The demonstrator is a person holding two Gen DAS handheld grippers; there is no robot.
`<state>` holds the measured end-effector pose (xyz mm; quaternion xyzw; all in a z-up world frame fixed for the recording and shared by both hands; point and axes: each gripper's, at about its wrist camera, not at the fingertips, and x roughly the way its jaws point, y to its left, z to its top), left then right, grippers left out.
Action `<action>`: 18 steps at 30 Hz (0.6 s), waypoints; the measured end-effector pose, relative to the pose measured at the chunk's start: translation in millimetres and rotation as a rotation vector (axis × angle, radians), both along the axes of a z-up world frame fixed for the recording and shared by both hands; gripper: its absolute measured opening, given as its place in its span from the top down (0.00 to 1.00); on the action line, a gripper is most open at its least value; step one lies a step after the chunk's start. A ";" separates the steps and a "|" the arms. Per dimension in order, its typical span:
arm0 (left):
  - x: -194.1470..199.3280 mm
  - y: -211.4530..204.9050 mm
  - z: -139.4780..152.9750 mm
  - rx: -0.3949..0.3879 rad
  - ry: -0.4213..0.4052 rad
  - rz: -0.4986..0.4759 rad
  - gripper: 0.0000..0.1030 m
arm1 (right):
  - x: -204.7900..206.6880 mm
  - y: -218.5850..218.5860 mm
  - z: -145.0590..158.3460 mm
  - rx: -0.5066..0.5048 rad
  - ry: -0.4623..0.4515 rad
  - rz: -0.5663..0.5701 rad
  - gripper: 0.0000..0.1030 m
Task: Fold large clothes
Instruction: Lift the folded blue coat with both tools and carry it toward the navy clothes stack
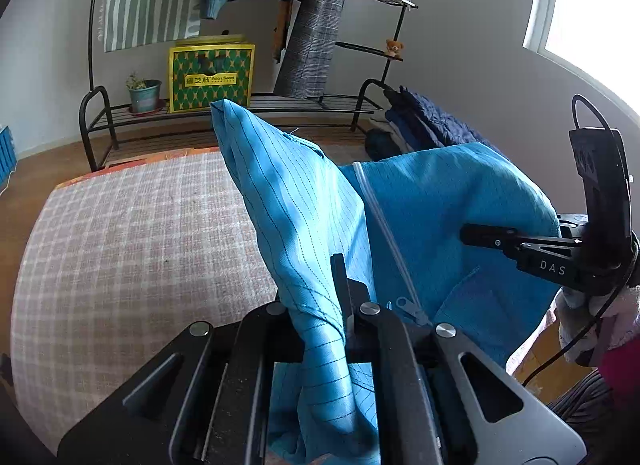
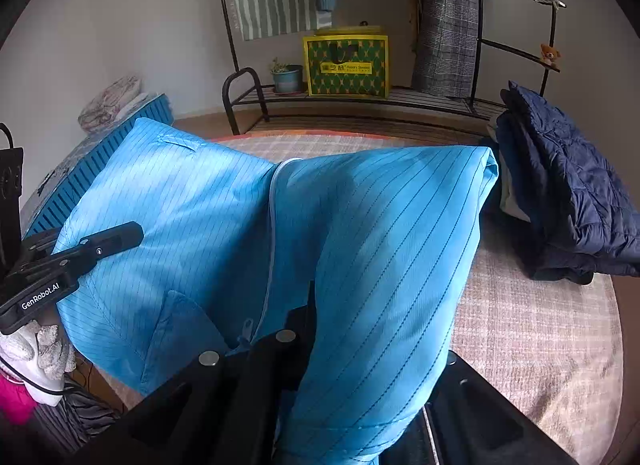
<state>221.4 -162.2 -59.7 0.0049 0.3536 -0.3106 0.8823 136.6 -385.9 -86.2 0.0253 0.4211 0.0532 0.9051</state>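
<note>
Both black grippers, left gripper [image 1: 340,305] and right gripper [image 2: 308,317], pinch the blue pinstriped zip-front garment [image 2: 380,233], lifted above the checked bed cover [image 1: 132,233]. Thin bites could slip, dropping it crumpled.

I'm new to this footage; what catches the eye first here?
A bright blue pinstriped garment fills the centre, lifted above the checked surface, one fold pinched in each tool. Behind it a yellow-green bag sits on the clothes rack's low shelf, and a folded navy quilted jacket lies at the right.
</note>
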 end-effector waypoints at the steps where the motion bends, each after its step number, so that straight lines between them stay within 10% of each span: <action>1: -1.8 -5.6 3.0 0.001 -0.008 -0.007 0.96 | -3.5 -3.3 2.3 0.002 -0.004 -0.005 0.99; 18: -22.6 -112.0 34.5 -0.017 -0.079 -0.156 0.96 | -46.2 -82.0 46.4 -0.045 -0.074 -0.104 0.99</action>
